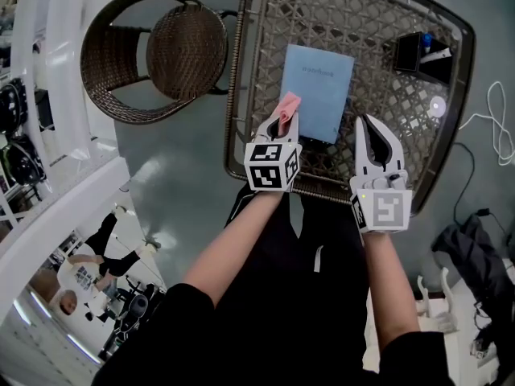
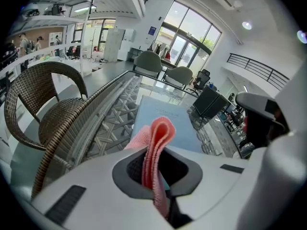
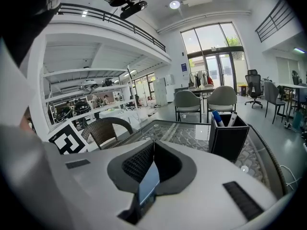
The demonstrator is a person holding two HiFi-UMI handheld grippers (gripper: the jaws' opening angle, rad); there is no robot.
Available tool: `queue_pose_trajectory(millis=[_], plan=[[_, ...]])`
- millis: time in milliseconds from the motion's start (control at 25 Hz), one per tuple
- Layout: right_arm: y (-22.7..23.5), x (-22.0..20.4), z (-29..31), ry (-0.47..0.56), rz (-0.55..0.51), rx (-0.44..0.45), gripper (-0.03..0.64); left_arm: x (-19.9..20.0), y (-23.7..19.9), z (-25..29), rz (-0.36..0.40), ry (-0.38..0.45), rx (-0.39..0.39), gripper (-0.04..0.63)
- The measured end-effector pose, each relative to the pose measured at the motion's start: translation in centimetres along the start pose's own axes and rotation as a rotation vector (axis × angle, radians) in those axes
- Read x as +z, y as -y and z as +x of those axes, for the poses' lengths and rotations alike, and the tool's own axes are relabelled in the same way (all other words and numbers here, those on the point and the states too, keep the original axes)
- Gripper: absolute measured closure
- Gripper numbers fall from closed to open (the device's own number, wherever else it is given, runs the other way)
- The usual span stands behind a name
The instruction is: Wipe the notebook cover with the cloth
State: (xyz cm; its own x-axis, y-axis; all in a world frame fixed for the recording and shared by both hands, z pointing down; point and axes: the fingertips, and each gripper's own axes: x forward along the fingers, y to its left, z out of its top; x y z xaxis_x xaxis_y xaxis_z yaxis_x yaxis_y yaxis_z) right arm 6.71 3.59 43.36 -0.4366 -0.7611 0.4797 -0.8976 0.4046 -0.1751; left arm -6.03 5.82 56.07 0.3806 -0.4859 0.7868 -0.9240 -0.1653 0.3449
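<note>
Bright hall with a grey floor. In the middle, a bench of woven rattan lattice under a glass top, rounded at the corners. To its left, a round dark wicker chair with a tight-woven seat. At the far right of the bench, a black box-shaped pen holder with markers in it.

Toward the bench's near edge, flat on the glass: a thin, pale-blue rectangular notebook, matte cover up. Long axis running away from the person, far end leaning slightly right.

Both bare forearms stretched forward side by side, grippers pointing away over the bench's near edge. Left gripper clamped on a pink cloth, soft and finely ribbed, folded into a loop. Fold sticking out past the jaw tips, over the notebook's near-left corner; contact with the cover not clear. Right gripper just beside the notebook's near-right corner, jaws pressed together tip to tip. A pale blue sliver in the slot behind the tips, too narrow to identify.
</note>
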Motion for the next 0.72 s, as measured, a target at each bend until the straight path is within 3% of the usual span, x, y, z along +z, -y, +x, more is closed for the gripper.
queue_pose_trajectory(millis=[720], plan=[[1.5, -1.2, -0.5, -0.012, 0.046, -0.010, 0.586, -0.4, 3.2, 1.0, -0.017, 0.018, 0.012, 0.575]])
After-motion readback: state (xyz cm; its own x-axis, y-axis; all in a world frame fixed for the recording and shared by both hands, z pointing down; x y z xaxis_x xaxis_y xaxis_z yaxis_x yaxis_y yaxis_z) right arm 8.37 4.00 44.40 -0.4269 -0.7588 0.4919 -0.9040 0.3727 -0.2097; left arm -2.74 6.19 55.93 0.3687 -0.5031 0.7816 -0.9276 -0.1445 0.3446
